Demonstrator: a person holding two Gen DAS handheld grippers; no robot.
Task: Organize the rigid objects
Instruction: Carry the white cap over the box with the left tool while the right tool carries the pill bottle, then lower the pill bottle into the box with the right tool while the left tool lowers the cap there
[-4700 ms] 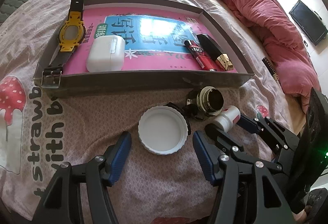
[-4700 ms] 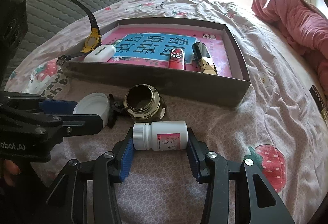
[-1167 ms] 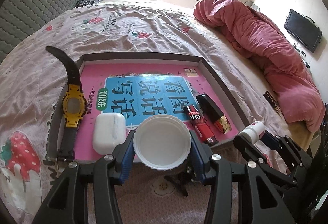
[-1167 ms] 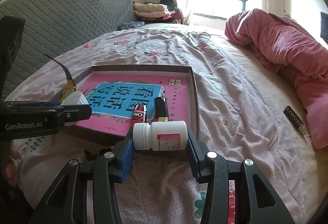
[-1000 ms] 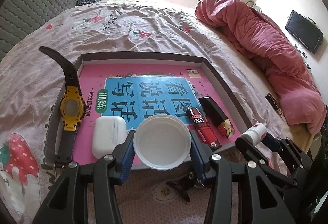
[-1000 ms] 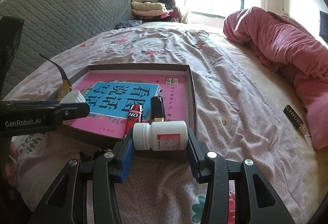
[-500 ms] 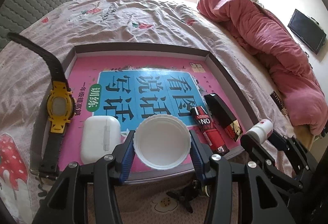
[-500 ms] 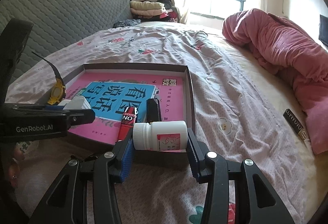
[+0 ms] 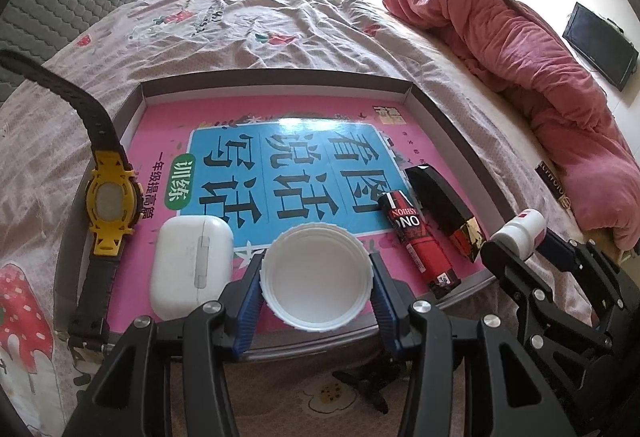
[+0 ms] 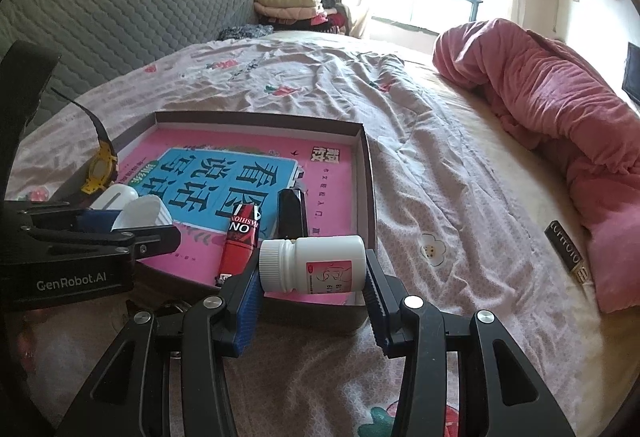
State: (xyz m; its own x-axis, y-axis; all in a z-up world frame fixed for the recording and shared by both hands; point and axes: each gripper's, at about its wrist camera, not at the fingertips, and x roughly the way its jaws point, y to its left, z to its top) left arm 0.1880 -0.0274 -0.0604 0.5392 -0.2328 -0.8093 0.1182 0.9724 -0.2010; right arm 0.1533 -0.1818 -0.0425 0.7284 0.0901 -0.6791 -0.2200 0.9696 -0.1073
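Note:
My left gripper (image 9: 316,277) is shut on a round white lid (image 9: 315,275), held hollow side up over the near edge of the shallow grey box (image 9: 276,81). The box has a pink and blue printed floor and holds a white earbud case (image 9: 188,261), a red tube (image 9: 416,237) and a black and gold lipstick (image 9: 444,205). A yellow watch (image 9: 110,205) lies over its left wall. My right gripper (image 10: 312,265) is shut on a white pill bottle (image 10: 316,263), held sideways above the box's near right corner (image 10: 366,165).
The box lies on a pink bedsheet with strawberry prints (image 9: 24,317). A rolled pink quilt (image 9: 520,49) runs along the right side. A small dark label strip (image 10: 566,257) lies on the sheet near it. A dark clip-like object (image 9: 364,389) lies just in front of the box.
Both grippers have come closer to the box, which looms larger. The left one with the lid sank over the near wall. The bottle now hangs over the near right corner.

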